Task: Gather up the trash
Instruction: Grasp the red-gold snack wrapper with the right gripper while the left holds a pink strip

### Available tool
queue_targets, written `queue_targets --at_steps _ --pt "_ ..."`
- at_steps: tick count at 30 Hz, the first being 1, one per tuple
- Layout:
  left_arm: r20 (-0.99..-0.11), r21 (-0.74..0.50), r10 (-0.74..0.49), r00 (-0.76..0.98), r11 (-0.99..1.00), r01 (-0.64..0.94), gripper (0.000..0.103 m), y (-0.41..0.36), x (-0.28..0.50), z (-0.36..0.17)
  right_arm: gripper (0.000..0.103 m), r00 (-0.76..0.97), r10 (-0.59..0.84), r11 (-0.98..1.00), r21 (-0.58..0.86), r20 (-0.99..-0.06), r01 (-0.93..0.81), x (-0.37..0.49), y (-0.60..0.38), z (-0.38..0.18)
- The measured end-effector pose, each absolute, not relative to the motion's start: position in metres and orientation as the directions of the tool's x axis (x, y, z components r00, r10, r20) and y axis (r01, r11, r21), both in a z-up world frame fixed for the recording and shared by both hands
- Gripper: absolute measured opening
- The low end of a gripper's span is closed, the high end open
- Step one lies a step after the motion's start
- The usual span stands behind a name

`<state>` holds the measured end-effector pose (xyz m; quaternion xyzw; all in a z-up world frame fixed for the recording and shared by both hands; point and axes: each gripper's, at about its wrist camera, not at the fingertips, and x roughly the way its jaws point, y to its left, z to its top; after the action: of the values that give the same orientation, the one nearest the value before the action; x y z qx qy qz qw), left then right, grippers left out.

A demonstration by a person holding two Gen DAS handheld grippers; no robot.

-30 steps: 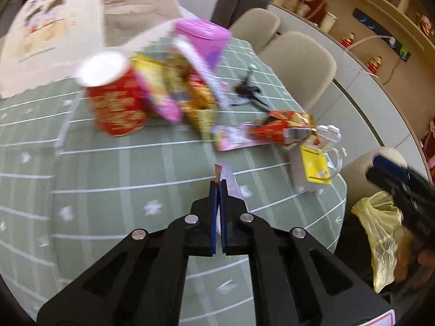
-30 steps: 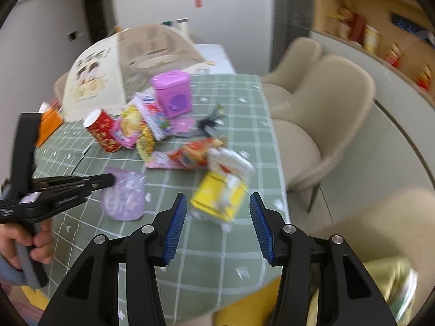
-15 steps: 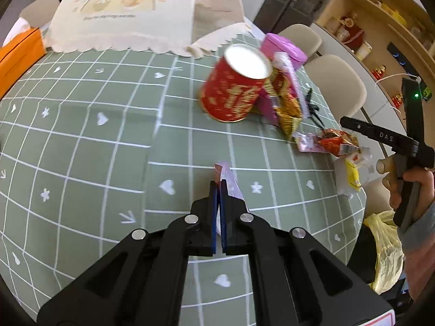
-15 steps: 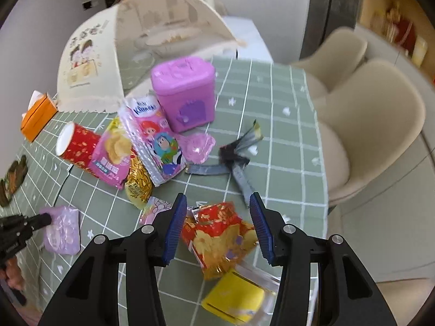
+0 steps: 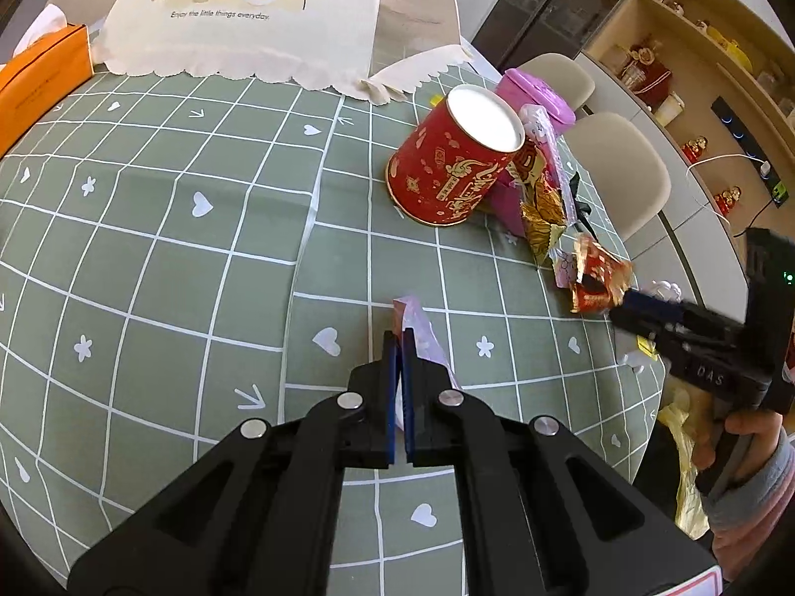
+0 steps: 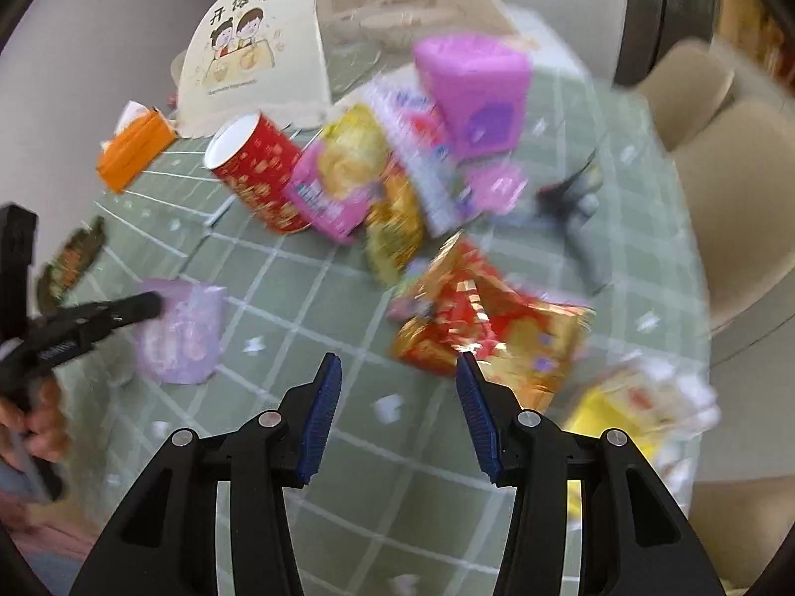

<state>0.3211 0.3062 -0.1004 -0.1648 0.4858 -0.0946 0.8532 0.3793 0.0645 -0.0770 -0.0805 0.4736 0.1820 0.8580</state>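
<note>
Green grid tablecloth (image 5: 149, 273): red cup (image 5: 454, 164) upright, contents unseen. Left tool (image 5: 399, 342) pinches lilac wrapper (image 6: 181, 335); right tool (image 6: 399, 377) wide, empty.

Both wrist views look steeply down, close over the green checked tablecloth (image 5: 149, 258); both share the red can (image 5: 454, 169), centre-right and upper left.

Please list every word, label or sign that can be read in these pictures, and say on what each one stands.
"Enjoy the little things everyday." on the cream food cover.
"DAS" on the right gripper, on its black body.
Gold characters on the red can: too stylised to read.
Snack wrappers: blurred, unreadable.
</note>
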Motion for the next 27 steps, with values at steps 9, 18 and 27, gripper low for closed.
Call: queue_targets --at_steps 9,18,27 --pt "-0.799 -0.378 -0.328 0.504 0.926 0.003 0.002 0.310 0.315 -0.101 0.046 0.558 0.150 0.925 -0.083 -0.816 -0.370 0.415 0.058 -0.073" --pt "-0.797 -0.369 -0.315 0.515 0.929 -0.004 0.002 0.319 0.312 -0.097 0.046 0.431 0.278 0.922 0.112 -0.858 -0.371 0.404 0.079 -0.109" --pt "-0.797 -0.368 -0.320 0.513 0.930 0.009 0.002 0.319 0.311 -0.096 0.046 0.497 0.365 0.916 0.210 -0.787 -0.342 0.338 0.070 -0.093"
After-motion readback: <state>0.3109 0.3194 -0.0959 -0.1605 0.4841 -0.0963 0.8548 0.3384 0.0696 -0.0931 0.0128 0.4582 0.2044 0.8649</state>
